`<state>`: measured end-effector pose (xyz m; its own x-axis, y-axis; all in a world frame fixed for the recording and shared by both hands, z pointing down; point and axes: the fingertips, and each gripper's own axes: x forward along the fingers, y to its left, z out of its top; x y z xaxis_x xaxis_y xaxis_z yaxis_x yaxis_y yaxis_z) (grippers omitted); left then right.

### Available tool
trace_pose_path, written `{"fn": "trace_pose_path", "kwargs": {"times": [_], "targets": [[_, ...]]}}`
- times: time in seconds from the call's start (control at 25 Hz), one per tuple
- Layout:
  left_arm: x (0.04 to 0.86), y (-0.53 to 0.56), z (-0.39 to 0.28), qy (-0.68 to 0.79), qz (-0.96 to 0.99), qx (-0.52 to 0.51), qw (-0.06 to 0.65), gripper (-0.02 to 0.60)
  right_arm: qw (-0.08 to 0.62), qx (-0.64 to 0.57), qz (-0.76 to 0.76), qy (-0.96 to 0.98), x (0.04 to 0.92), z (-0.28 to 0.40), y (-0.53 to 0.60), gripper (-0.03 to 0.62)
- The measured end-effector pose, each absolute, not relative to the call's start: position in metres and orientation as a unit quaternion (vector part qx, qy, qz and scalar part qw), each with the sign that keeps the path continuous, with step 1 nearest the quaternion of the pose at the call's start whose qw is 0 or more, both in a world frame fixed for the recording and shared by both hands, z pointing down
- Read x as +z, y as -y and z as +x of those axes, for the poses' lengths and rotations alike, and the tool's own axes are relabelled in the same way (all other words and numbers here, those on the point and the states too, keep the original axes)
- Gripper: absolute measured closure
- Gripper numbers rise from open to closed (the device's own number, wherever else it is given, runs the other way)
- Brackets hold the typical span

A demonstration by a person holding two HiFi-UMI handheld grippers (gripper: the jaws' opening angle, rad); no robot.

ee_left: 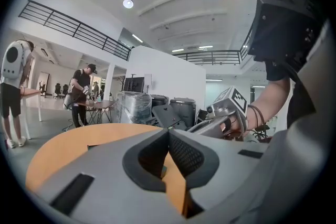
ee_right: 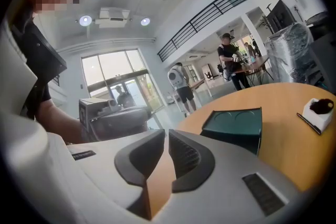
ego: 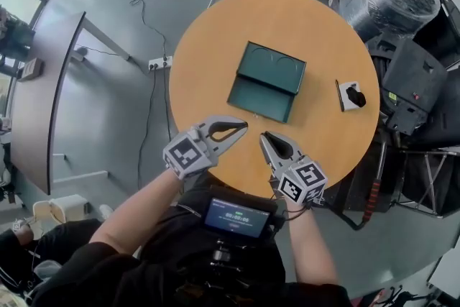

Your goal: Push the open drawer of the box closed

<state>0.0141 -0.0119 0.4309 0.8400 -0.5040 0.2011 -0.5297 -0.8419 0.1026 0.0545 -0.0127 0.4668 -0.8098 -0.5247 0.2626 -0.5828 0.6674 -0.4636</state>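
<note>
The grey two-jaw left gripper point(ego: 241, 127), held in the person's left hand, hovers over the near edge of the table with its dark ribbed jaws pressed together and nothing between them. Just beside it, the matching right gripper point(ego: 264, 135) has its jaws parted by only a narrow slit and is likewise empty. Each tool carries a cube of black-and-white square markers at its rear, and both point towards the middle of the round, light-brown wooden table point(ego: 215, 32).

There, well apart from both tools, sits the flat dark-green box point(ego: 277, 67), two semicircular outlines marked on its lid. Its shallow green drawer point(ego: 260, 103) is pulled out on the side facing the person. That layout probably explains the pose: with the drawer front turned towards the grippers, a straight forward push would slide it home, and jaws held nearly together make a blunt pushing tip. The push has not begun.

To the right of the box lies a small white block with a black lump on top point(ego: 350, 95); what it is cannot be made out. A dark screen unit on the person's chest point(ego: 237, 216) shows pale digits too small to read. No brand or label is legible anywhere.
</note>
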Motion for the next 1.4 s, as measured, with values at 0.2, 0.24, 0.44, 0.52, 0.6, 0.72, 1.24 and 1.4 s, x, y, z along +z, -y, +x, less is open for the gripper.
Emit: {"fn": "trace_pose_path", "kwargs": {"times": [0.2, 0.24, 0.44, 0.52, 0.6, 0.72, 1.24, 1.4], "targets": [[0.470, 0.032, 0.002, 0.265, 0.955, 0.096, 0.087, 0.552, 0.068, 0.317, 0.327, 0.888, 0.507, 0.047, 0.028, 0.549], [0.478, 0.035, 0.001, 0.263, 0.956, 0.098, 0.090, 0.552, 0.072, 0.322, 0.329, 0.885, 0.517, 0.045, 0.031, 0.549], [0.512, 0.052, -0.005, 0.258, 0.954, 0.110, 0.109, 0.552, 0.097, 0.344, 0.328, 0.874, 0.560, 0.034, 0.043, 0.546], [0.527, 0.056, -0.005, 0.257, 0.952, 0.115, 0.117, 0.552, 0.101, 0.360, 0.331, 0.866, 0.577, 0.033, 0.047, 0.545], [0.540, 0.059, -0.007, 0.258, 0.950, 0.118, 0.130, 0.552, 0.104, 0.377, 0.338, 0.856, 0.594, 0.034, 0.050, 0.543], [0.556, 0.065, -0.009, 0.258, 0.948, 0.124, 0.142, 0.552, 0.112, 0.401, 0.352, 0.839, 0.619, 0.038, 0.057, 0.537], [0.611, 0.087, -0.006, 0.251, 0.940, 0.154, 0.170, 0.549, 0.155, 0.450, 0.375, 0.796, 0.694, 0.046, 0.091, 0.514], [0.620, 0.093, -0.007, 0.250, 0.939, 0.158, 0.175, 0.549, 0.157, 0.461, 0.381, 0.786, 0.706, 0.043, 0.098, 0.500]]}}
